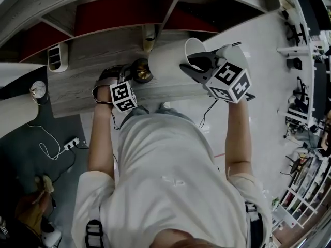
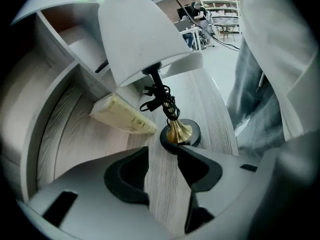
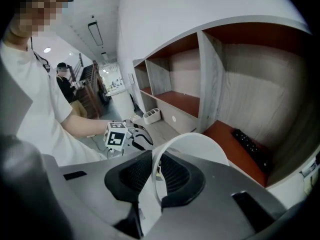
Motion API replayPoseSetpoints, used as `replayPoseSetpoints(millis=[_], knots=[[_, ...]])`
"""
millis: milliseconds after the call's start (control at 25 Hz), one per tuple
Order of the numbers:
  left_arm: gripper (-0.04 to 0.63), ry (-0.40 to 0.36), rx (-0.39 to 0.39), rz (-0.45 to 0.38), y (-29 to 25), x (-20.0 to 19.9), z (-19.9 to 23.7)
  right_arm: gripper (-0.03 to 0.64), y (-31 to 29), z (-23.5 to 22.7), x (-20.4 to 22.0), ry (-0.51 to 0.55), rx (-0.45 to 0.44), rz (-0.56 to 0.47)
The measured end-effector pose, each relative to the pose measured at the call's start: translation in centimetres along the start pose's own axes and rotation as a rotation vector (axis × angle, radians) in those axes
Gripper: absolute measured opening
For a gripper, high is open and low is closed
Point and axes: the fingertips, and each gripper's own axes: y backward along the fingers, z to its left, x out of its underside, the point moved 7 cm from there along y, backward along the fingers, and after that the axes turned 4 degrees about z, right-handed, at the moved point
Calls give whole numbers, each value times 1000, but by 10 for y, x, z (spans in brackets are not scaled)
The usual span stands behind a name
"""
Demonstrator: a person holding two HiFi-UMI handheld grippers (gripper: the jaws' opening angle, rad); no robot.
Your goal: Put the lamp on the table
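The lamp has a white shade (image 1: 168, 61) and a brass base on a black foot (image 1: 140, 70). Its foot rests on the grey wooden table (image 1: 77, 87), and the stem leans so the shade's mouth faces right. A black cord (image 2: 162, 98) is coiled round the stem. My right gripper (image 1: 192, 66) is shut on the shade's rim (image 3: 170, 144), which runs between its pads. My left gripper (image 2: 164, 151) is open just short of the lamp's foot (image 2: 179, 131), with only bare tabletop between its jaws.
A pale yellow packet (image 2: 122, 115) lies on the table left of the lamp's foot. Behind the table stand shelves with red backs (image 1: 119, 12), a white holder (image 1: 56, 56) and a dark remote (image 3: 250, 146). A power strip (image 1: 71, 143) lies on the floor.
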Motion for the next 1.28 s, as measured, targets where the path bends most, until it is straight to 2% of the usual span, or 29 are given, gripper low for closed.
replayPoseSetpoints(millis=[240,600,1280], knots=[[193,62,-33,36,20,17,0,80,-14,4,-22,79,12,57],[193,105,-73,75,42,26,-2,87,-36,24,-51,202,29,139],[193,161,-130,147,67,42,-15,107,-70,58,-87,320,84,227]])
